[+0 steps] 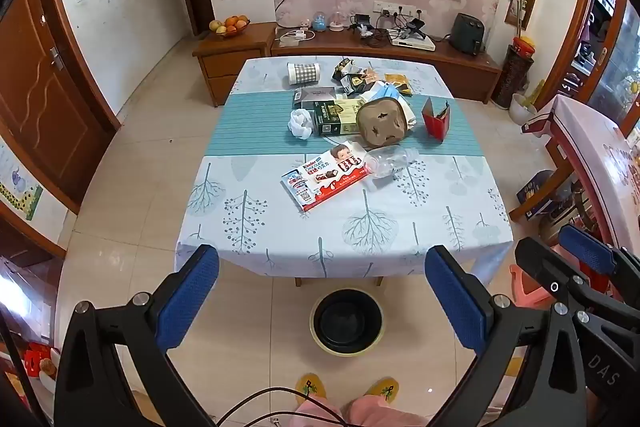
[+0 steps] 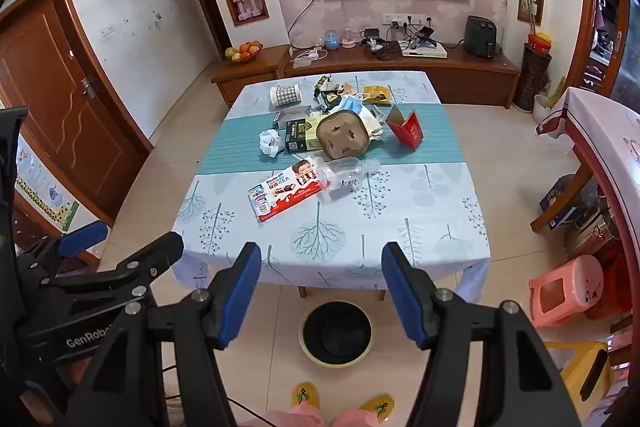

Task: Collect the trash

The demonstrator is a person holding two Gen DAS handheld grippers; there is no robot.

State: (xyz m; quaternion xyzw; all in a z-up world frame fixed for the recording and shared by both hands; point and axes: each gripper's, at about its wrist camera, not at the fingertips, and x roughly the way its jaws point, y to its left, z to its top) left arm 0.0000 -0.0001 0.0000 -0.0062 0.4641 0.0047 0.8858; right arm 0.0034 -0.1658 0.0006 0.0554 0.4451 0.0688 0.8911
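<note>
Trash lies on the table point(image 1: 280, 239): a Kinder chocolate box point(image 1: 326, 174), a clear plastic bottle point(image 1: 390, 159), a crumpled tissue point(image 1: 300, 122), a brown paper cup point(image 1: 382, 122), a red carton point(image 1: 437, 121), green boxes point(image 1: 332, 111) and wrappers point(image 1: 352, 75). A black trash bin point(image 1: 347, 321) stands on the floor under the table's near edge. My left gripper point(image 1: 322, 299) is open and empty, held above the floor before the table. My right gripper point(image 2: 320, 297) is open and empty beside it, over the bin point(image 2: 336, 333). The Kinder box point(image 2: 286, 190) and bottle point(image 2: 348, 173) also show in the right wrist view.
A TV cabinet point(image 1: 360, 55) with a fruit bowl point(image 1: 230, 26) stands behind the table. A second table point(image 1: 600, 155) and a pink stool point(image 2: 566, 289) are at the right. A wooden door point(image 1: 36, 95) is at the left. The person's slippers point(image 1: 308, 387) are by the bin.
</note>
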